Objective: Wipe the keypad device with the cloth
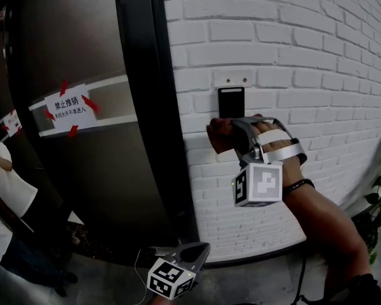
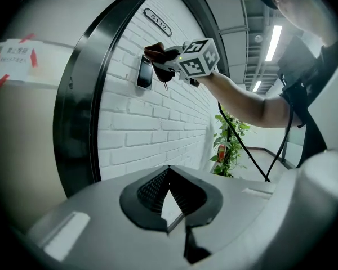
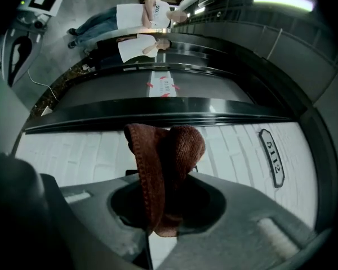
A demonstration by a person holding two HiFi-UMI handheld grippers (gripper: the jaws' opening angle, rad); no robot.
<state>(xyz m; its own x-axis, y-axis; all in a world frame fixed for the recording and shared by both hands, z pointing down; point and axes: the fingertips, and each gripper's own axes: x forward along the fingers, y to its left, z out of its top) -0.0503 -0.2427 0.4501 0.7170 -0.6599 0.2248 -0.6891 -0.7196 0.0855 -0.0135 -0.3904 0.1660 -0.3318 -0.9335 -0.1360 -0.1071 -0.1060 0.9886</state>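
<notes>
Right gripper (image 1: pixel 236 134) pinches bunched cloth (image 1: pixel 218 136), just below keypad (image 1: pixel 231 101) on brick wall (image 1: pixel 292 56). Left gripper (image 1: pixel 192 254) pressed together, empty, low. Risks: rubbing drags cloth out of jaws; bare jaw tips scrape keypad.

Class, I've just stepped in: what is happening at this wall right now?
A person holds the right tongs shut on a reddish-brown cloth, up at the black keypad device on the white brick wall. The cloth sits by the device's lower edge; whether it touches is unclear. The left tongs hang low, closed and empty, near the dark door.
</notes>
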